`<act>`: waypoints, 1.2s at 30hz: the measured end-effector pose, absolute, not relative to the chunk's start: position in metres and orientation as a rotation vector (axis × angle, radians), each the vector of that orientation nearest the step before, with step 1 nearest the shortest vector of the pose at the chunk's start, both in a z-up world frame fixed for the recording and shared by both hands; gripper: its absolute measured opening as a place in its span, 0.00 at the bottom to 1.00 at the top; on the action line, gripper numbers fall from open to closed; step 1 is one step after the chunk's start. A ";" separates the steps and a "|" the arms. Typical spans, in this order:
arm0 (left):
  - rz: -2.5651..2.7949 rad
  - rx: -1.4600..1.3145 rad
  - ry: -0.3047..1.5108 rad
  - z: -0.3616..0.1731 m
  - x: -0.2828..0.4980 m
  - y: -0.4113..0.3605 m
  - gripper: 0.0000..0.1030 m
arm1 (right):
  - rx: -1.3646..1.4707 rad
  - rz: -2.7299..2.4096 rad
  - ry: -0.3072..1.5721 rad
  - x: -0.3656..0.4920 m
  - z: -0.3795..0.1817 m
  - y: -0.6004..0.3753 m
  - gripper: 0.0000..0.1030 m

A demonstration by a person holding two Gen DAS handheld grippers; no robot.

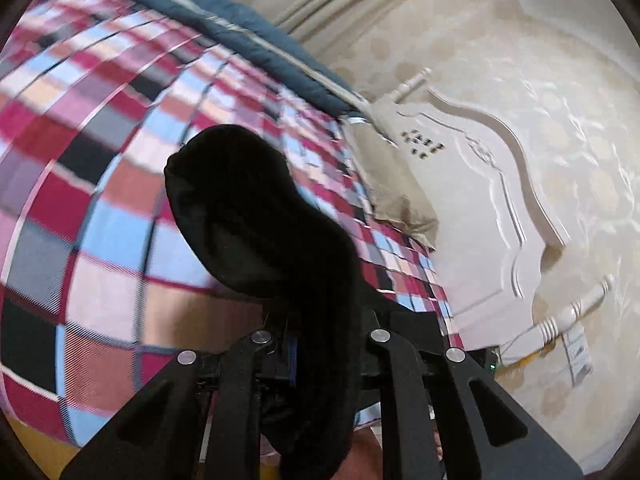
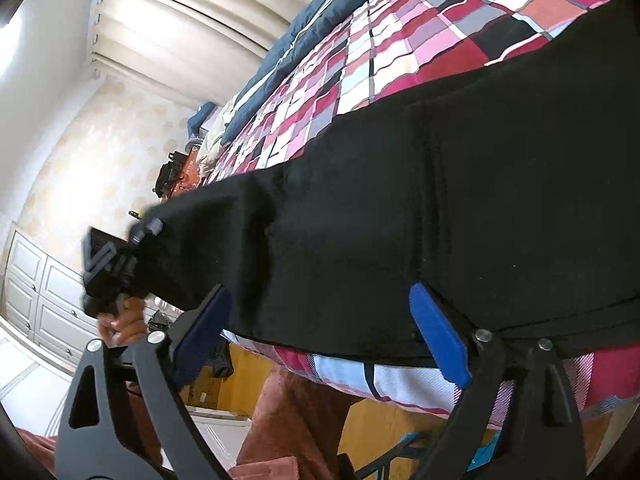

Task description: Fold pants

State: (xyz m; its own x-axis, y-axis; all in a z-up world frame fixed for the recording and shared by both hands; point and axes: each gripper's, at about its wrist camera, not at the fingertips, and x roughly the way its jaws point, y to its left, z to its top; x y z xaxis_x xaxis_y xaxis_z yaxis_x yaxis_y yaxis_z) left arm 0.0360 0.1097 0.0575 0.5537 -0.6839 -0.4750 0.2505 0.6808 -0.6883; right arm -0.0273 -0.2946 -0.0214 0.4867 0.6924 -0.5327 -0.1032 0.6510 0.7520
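The black pants (image 2: 400, 208) lie stretched along the near edge of a bed with a checked cover (image 2: 400, 40). My left gripper (image 1: 316, 344) is shut on one end of the black pants (image 1: 256, 216) and holds it lifted above the bed; the fabric bulges up and hides its fingertips. In the right wrist view the left gripper (image 2: 116, 264) shows at the far end of the pants, held by a hand. My right gripper (image 2: 320, 324) is open, its blue pads (image 2: 438, 336) on either side of the near edge of the pants, gripping nothing.
A dark blue quilt (image 1: 240, 28) lies along the far side of the bed. A cream carved headboard (image 1: 492, 208) and a beige pillow (image 1: 384, 184) are at one end. White cabinets (image 2: 44, 296) stand on the far wall. A yellow bed frame (image 2: 384, 424) is below the mattress edge.
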 end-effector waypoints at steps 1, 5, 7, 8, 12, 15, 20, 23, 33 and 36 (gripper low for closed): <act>-0.602 -0.589 0.801 0.062 0.037 0.101 0.15 | 0.702 0.536 0.946 -0.028 -0.021 -0.292 0.90; -0.643 -0.516 0.790 0.079 0.036 0.069 0.15 | 0.621 0.525 0.952 -0.032 -0.015 -0.282 0.93; -0.662 -0.466 0.789 0.086 0.035 0.049 0.15 | 0.580 0.512 0.946 -0.036 -0.012 -0.278 0.93; -0.669 -0.437 0.788 0.089 0.034 0.037 0.15 | 0.560 0.503 0.947 -0.039 -0.011 -0.275 0.93; -0.698 -0.375 0.802 0.093 0.032 0.002 0.15 | 0.545 0.504 0.949 -0.051 -0.010 -0.273 0.93; -0.699 -0.349 0.835 0.093 0.034 -0.024 0.15 | 0.564 0.521 0.948 -0.063 -0.010 -0.274 0.93; -0.665 -0.254 0.879 0.086 0.035 -0.072 0.15 | 0.574 0.515 0.944 -0.086 -0.013 -0.285 0.93; -0.624 -0.160 0.901 0.076 0.036 -0.109 0.15 | 0.592 0.493 0.941 -0.096 -0.016 -0.295 0.93; -0.573 -0.025 1.030 0.002 0.047 -0.191 0.15 | 0.691 0.397 0.954 -0.123 -0.036 -0.338 0.93; -0.544 0.009 1.029 -0.011 0.047 -0.200 0.16 | 0.704 0.381 0.956 -0.129 -0.040 -0.345 0.93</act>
